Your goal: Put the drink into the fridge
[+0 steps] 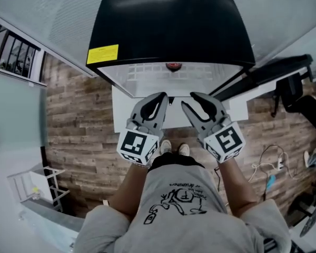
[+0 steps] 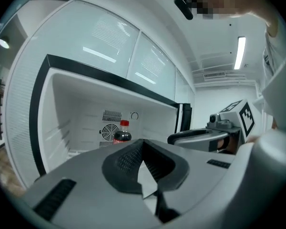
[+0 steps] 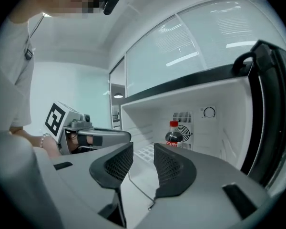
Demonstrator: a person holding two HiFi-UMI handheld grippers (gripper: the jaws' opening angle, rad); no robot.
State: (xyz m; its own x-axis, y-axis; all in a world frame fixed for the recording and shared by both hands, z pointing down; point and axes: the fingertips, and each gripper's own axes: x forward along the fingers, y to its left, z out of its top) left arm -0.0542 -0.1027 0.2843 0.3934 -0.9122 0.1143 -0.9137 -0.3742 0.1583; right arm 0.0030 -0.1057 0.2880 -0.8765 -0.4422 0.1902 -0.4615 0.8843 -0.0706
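Already the bottle (image 3: 174,135) stands upright deep in the fridge (image 1: 174,74), on the wire shelf (image 3: 145,152) close to the back wall, just in front of the fan grille (image 2: 108,133). It lies straight ahead of both claws and well apart from them. The left claw (image 2: 142,147) is closed tip to tip on nothing. The right claw (image 3: 143,151) holds a narrow gap with nothing in it. Both hang just outside the fridge mouth, side by side. The door (image 3: 271,104) stands open at the fridge's right edge, nearer the right claw, so closing it would likely fall to that hand. The mouth looks free of obstruction, and the bottle sits well back from the door's swing.
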